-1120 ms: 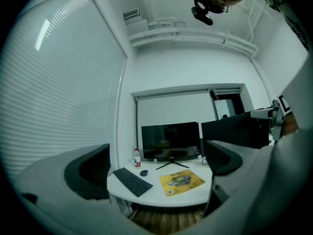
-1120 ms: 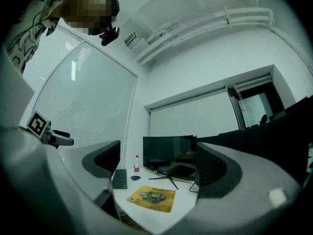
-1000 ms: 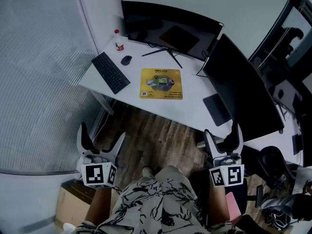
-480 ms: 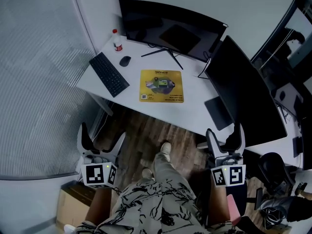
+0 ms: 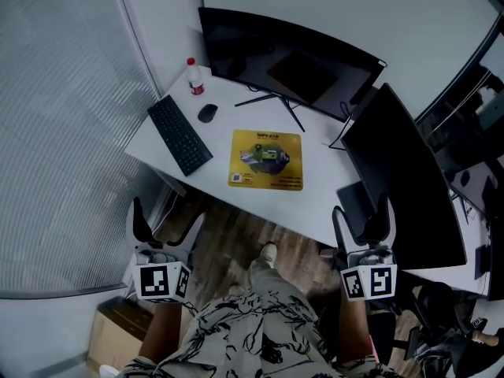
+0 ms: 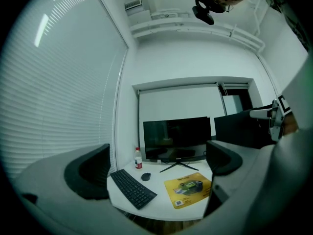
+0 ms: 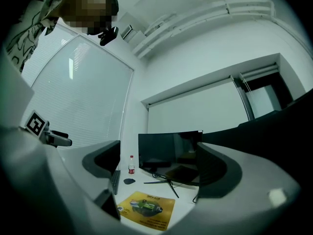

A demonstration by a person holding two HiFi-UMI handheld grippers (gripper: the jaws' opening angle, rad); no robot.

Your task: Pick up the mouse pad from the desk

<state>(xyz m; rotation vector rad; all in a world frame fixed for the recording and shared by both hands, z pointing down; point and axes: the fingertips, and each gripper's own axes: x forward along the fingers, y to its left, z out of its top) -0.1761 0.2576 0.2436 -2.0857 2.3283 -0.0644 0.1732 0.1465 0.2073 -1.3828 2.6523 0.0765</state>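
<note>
A black keyboard [image 5: 179, 135] lies beside a small black mouse [image 5: 207, 113]. A red-capped bottle [image 5: 194, 77] stands near a big dark screen [image 5: 287, 65].

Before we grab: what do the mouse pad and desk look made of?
Mouse pad: looks like a thin soft mat, likely fabric over rubber; lies flat, matte yellow print, no glare. Desk: smooth white top, probably laminate; even colour, no grain. Neither is certain from here.

White desk [image 5: 319, 176] stands against a white wall [image 5: 354, 6]. Wood-plank floor [image 5: 220, 227] beneath. Slatted blinds [image 5: 63, 132] cover the window at left.
</note>
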